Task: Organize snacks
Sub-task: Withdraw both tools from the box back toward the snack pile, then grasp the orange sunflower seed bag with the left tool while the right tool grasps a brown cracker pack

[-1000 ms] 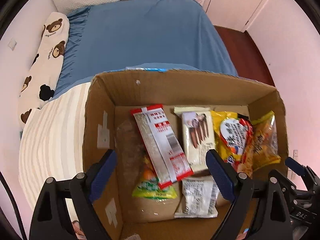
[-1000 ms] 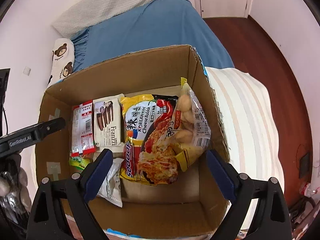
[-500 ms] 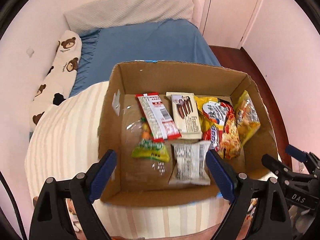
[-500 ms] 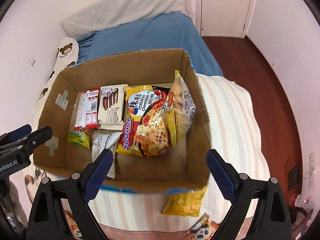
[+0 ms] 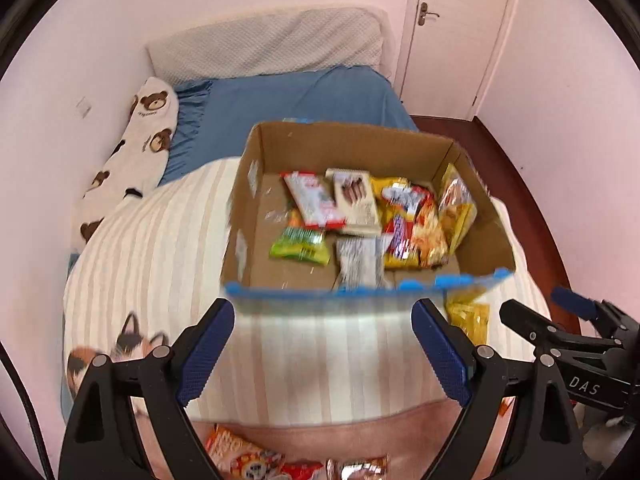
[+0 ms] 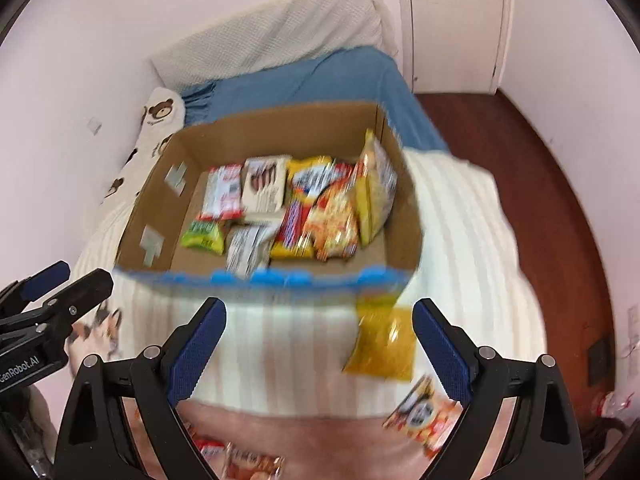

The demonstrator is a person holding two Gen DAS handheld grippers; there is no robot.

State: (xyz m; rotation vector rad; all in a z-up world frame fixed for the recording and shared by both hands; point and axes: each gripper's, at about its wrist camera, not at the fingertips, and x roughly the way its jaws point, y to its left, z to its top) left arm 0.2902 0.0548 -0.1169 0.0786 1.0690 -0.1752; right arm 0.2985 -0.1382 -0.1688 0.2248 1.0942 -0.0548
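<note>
An open cardboard box (image 5: 348,142) (image 6: 280,128) stands on a striped blanket and holds several snack packets: a red-white one (image 5: 314,200), a chocolate-stick one (image 5: 356,200), a noodle packet (image 5: 412,220) and a green one (image 5: 300,246). A yellow packet (image 6: 384,344) (image 5: 470,318) lies on the blanket in front of the box's right corner. An orange packet (image 6: 424,416) lies nearer, and more packets (image 5: 248,456) lie at the bottom edge. My left gripper (image 5: 322,354) and right gripper (image 6: 318,352) are both open and empty, held back from the box.
The striped blanket (image 5: 160,264) covers the near part of a bed with a blue sheet (image 5: 288,96), a grey pillow (image 5: 268,48) and a bear-print pillow (image 5: 136,140). A white door (image 5: 452,28) and a dark wood floor (image 6: 552,184) are to the right.
Both grippers have pulled back and up from over the box. The box now looks smaller and farther, and the loose packets in front of it have come into view.
</note>
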